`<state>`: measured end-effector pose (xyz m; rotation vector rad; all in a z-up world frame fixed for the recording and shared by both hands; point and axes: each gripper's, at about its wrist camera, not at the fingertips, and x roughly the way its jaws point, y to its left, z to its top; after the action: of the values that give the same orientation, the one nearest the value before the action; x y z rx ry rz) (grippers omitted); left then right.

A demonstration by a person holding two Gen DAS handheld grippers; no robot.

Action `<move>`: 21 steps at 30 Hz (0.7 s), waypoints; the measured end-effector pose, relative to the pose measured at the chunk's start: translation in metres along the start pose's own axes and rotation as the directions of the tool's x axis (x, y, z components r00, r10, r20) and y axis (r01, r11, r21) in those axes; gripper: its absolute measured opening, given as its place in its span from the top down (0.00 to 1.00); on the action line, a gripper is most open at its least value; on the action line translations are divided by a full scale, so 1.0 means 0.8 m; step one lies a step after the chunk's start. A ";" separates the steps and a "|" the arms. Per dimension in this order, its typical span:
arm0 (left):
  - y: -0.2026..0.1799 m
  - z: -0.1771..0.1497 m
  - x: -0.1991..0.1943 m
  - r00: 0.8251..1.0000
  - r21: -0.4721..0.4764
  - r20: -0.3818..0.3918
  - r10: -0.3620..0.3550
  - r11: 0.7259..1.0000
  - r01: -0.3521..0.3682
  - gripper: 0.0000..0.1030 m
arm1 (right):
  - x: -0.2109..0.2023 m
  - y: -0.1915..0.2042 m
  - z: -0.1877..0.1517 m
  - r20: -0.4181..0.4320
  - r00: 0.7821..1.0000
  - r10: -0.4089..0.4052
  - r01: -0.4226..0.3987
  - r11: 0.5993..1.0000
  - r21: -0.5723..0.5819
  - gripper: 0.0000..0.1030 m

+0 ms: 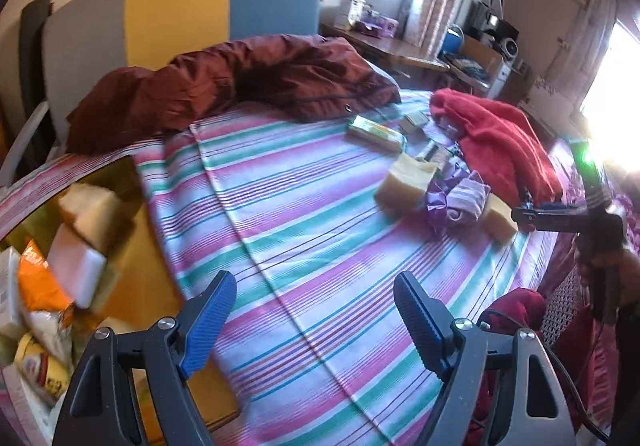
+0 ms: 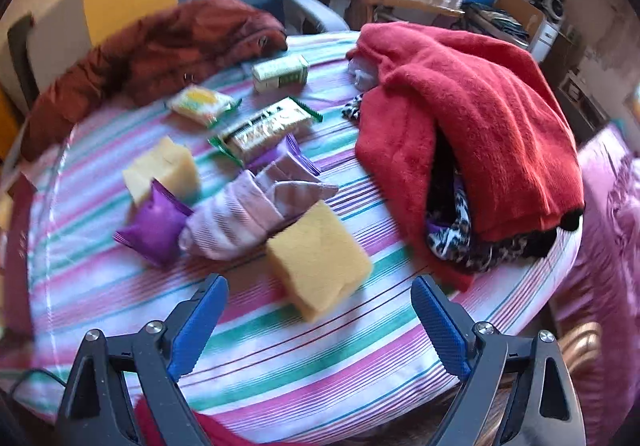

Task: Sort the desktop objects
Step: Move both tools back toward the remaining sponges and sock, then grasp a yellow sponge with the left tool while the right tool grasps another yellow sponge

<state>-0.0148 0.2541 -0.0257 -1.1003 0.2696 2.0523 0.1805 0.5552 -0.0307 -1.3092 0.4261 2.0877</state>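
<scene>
1. Yellow sponge (image 2: pixel 318 258) lay on the striped cloth (image 2: pixel 280 366) just ahead of the right gripper (image 2: pixel 320 326) — jaws spread, empty.
2. Sock (image 2: pixel 248 214) touching it (soft, loose) might have snagged.
3. Left gripper (image 1: pixel 316 322) hung spread, empty.

A yellow sponge block (image 2: pixel 320 258) lies flat on the striped cloth of the bench (image 2: pixel 280 366). Touching its far edge is a bundle of pink striped socks (image 2: pixel 248 214), with a purple packet (image 2: pixel 154 224) beside them, leaning against a second yellow sponge (image 2: pixel 164 168). Farther back lie a green-edged biscuit pack (image 2: pixel 266 130), a yellow-green packet (image 2: pixel 202 102) and a small green-and-white carton (image 2: pixel 280 72).
</scene>
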 end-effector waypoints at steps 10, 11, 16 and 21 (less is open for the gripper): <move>-0.045 0.052 0.066 0.993 0.076 -0.079 -0.084 0.993 0.090 0.20 | 0.042 0.006 0.017 -0.108 0.994 -0.029 0.009 0.984 -0.180 0.04; -0.050 0.057 0.074 0.993 0.086 -0.084 -0.086 0.992 0.093 0.20 | 0.047 0.006 0.017 -0.118 0.993 -0.029 0.006 0.982 -0.189 0.04; -0.074 0.085 0.112 0.985 0.123 -0.114 -0.126 0.982 0.140 0.17 | 0.058 0.004 0.018 -0.158 0.987 -0.004 -0.028 0.979 -0.201 0.19; -0.107 0.116 0.149 0.980 0.199 -0.137 -0.146 0.965 0.171 0.16 | 0.059 0.006 0.015 -0.177 0.984 0.001 -0.044 0.970 -0.238 0.42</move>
<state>-0.0491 0.4224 -0.0489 -1.0809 0.4348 1.7741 0.1549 0.5743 -0.0677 -1.6455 0.2677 2.1007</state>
